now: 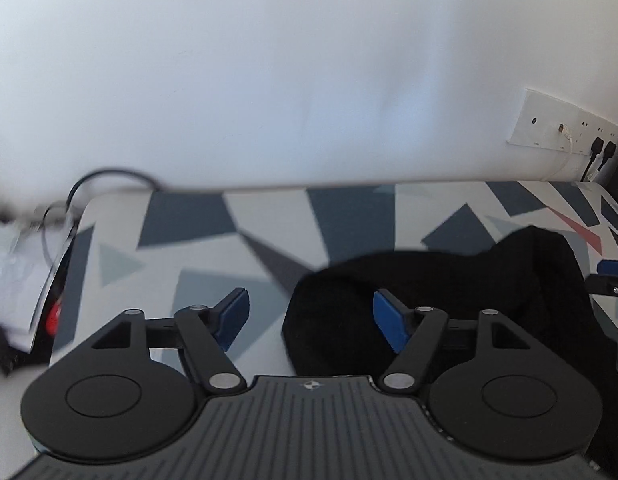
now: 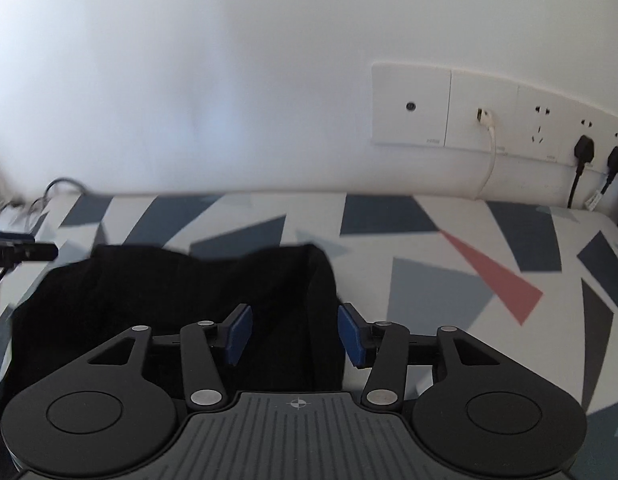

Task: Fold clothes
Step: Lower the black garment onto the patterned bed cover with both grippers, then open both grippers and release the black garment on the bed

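A black garment lies bunched on a table covered with a grey, blue and red geometric cloth. My left gripper is open and empty, its jaws straddling the garment's left edge. In the right wrist view the same garment fills the lower left. My right gripper is open, its jaws either side of the garment's right edge, not closed on it. The right gripper's tip shows at the far right of the left wrist view; the left gripper's tip shows at the far left of the right wrist view.
A white wall stands right behind the table. A socket panel with a white cable and two black plugs is at the right. Cables and white clutter lie beyond the table's left edge, with a red object there.
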### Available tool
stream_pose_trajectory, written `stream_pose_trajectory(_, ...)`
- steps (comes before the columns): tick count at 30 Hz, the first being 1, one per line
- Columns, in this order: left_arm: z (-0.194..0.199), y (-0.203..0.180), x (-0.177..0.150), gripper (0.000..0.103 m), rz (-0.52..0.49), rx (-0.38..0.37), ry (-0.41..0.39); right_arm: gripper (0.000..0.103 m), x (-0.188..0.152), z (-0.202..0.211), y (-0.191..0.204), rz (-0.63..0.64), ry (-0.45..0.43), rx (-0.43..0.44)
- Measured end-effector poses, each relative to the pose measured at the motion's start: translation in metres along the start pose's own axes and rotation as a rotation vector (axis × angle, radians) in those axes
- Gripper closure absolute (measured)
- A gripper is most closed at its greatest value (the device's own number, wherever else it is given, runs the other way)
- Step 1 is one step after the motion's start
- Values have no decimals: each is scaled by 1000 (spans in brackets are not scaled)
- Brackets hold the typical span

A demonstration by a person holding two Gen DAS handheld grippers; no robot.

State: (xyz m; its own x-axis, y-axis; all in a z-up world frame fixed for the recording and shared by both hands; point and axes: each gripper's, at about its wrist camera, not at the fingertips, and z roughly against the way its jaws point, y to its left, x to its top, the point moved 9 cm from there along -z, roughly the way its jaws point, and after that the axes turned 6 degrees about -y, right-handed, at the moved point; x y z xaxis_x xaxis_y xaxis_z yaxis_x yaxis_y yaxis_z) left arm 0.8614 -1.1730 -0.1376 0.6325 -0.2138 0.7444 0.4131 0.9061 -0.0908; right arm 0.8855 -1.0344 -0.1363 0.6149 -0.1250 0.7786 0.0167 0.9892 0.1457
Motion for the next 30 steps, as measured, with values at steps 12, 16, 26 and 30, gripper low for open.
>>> stream_pose_trajectory(12, 92, 10, -147, 33, -19, 41, 198, 64, -109, 84, 6, 54, 208, 155)
stream_pose_trajectory(16, 102, 1, -162, 33, -89, 96, 198, 64, -129, 92, 18, 118, 251, 153)
stream_pose_trajectory(26, 119, 7, -171, 35, -58, 126, 188, 69, -127, 118, -7, 38, 153, 21)
stream_pose_trajectory(30, 125, 12, -176, 35, -73, 137, 188, 72, -141, 120, -14, 89, 172, -29)
